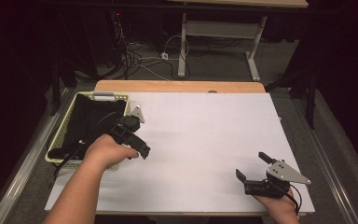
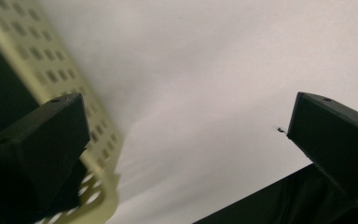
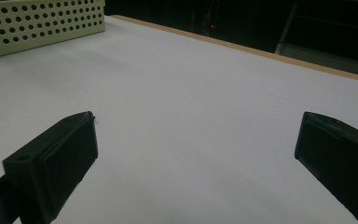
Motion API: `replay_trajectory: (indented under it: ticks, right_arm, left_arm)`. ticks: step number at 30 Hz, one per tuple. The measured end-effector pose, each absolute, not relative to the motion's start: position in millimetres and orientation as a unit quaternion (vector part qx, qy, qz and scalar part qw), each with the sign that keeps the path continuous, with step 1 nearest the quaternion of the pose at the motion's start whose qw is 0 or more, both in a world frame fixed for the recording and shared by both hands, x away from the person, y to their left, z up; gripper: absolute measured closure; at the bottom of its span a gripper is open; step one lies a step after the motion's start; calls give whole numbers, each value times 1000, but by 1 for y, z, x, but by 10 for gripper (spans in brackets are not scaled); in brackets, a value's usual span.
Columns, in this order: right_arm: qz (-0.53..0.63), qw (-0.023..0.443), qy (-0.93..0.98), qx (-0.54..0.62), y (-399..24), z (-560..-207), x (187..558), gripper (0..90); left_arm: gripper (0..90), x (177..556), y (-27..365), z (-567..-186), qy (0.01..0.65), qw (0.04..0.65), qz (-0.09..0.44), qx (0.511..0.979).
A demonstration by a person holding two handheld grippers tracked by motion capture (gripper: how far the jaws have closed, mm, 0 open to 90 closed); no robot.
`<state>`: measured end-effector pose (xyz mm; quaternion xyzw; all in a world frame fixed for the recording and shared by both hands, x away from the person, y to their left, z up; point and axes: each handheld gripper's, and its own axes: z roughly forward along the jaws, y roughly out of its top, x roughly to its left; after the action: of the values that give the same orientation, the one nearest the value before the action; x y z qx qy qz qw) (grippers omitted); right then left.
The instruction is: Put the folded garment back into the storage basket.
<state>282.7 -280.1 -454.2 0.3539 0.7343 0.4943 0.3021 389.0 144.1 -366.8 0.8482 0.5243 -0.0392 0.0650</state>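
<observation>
Black cloth (image 1: 91, 122) lay in basket (image 1: 103, 96) at table's left edge. We held left gripper (image 1: 137, 140) spread wide, empty, beside basket rim; right gripper (image 1: 253, 168) likewise agape near front-right corner. Risk: jaw snagging perforated wall, dragging basket.

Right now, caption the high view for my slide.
Left gripper open beside pale perforated plastic basket holding black cloth; right gripper open.

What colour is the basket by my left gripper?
Pale yellow-green, with perforated walls; the basket shows best in the right gripper view.
</observation>
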Motion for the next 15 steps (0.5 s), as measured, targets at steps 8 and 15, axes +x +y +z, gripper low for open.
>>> replay_trajectory:
  ticks: [8,15]
  right_arm:
    - [493,300,736,353,-280,-457,283,0]
    - [491,299,737,355,-279,-459,283,0]
  left_arm:
    - [0,391,130,-392,496,79,-41,864]
    - [0,385,117,-418,471,114,-21,875]
